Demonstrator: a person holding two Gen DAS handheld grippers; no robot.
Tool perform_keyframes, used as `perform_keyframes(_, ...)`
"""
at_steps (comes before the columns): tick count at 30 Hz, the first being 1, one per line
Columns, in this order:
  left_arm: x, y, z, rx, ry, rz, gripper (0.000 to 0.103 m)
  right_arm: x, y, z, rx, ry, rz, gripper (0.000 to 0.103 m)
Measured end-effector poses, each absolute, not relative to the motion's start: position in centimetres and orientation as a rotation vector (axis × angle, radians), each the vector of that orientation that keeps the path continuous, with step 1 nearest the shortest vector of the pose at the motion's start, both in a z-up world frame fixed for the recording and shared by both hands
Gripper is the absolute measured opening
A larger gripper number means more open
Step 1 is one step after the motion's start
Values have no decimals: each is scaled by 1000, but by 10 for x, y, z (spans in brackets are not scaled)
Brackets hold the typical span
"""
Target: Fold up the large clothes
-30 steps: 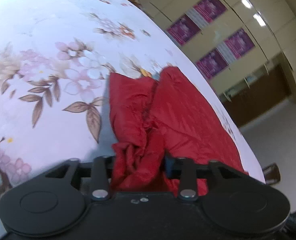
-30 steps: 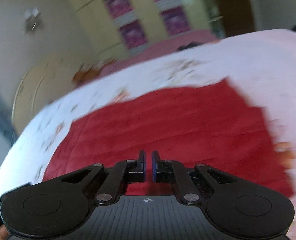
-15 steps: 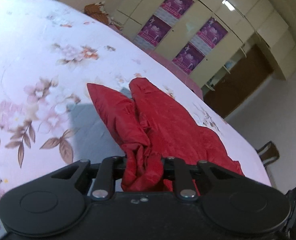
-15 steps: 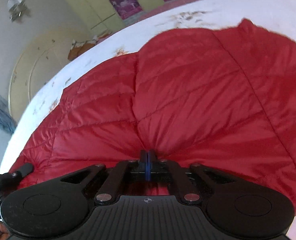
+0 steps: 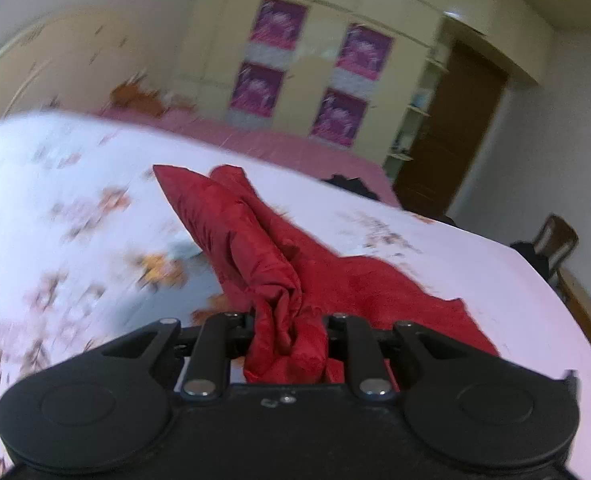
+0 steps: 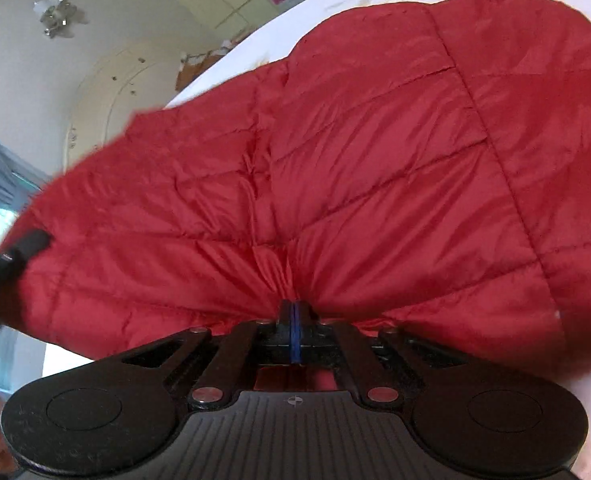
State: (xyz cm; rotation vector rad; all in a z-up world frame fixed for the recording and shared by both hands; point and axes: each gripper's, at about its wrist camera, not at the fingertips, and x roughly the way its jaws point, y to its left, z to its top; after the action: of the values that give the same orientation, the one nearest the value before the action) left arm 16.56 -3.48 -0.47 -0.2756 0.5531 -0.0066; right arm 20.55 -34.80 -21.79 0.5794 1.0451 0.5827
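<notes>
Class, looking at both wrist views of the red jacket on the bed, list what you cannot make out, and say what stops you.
- Left wrist view: the bedsheet flowers are motion-blurred.
- Left wrist view: how the jacket sits inside the left gripper; bunched cloth covers the pads.
- Right wrist view: the jacket's right side is cut off by the frame edge.
- Right wrist view: how much cloth the shut right gripper pinches; folds hide it.
</notes>
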Motion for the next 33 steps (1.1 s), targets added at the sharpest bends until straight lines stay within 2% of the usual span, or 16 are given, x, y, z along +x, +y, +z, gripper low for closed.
perform_keyframes(4, 169, -88, 14, -193, 522, -54, 18, 210, -363, -225, 621, 1066, 637, 0)
perform_keyframes(9, 186, -152, 15, -116, 534, -137, 18, 212, -421, -219, 819, 1033, 626, 0)
perform_keyframes(18, 223, -237, -43, -71, 697, -325, 19, 202, -551, -220, 904, 946, 423, 0)
perform_keyframes(22, 236, -259, -76, -59, 818, -389, 27, 187, -579, -221, 923, 911, 301, 0)
perform_keyframes(23, 238, -261, -82, -64, 835, -402, 27, 185, -586, -220, 922, 904, 266, 15)
perform_keyframes(24, 239, -261, -86, -73, 845, -410, 29, 182, -592, -218, 908, 888, 233, 39)
perform_keyframes(25, 241, -259, -89, -90, 856, -420, 32, 177, -597, -214, 897, 847, 208, 86)
perform_keyframes(26, 242, -257, -91, -118, 865, -441, 40, 172, -602, -208, 883, 792, 198, 90)
perform_keyframes(27, 240, -255, -91, -158, 867, -465, 49, 170, -602, -206, 874, 779, 213, 90)
perform_keyframes(30, 240, -237, -86, -316, 893, -548, 65, 176, -602, -196, 874, 760, 260, 87)
perform_keyframes(33, 230, -213, -66, -411, 838, -596, 64, 189, -597, -188, 888, 734, 328, 84)
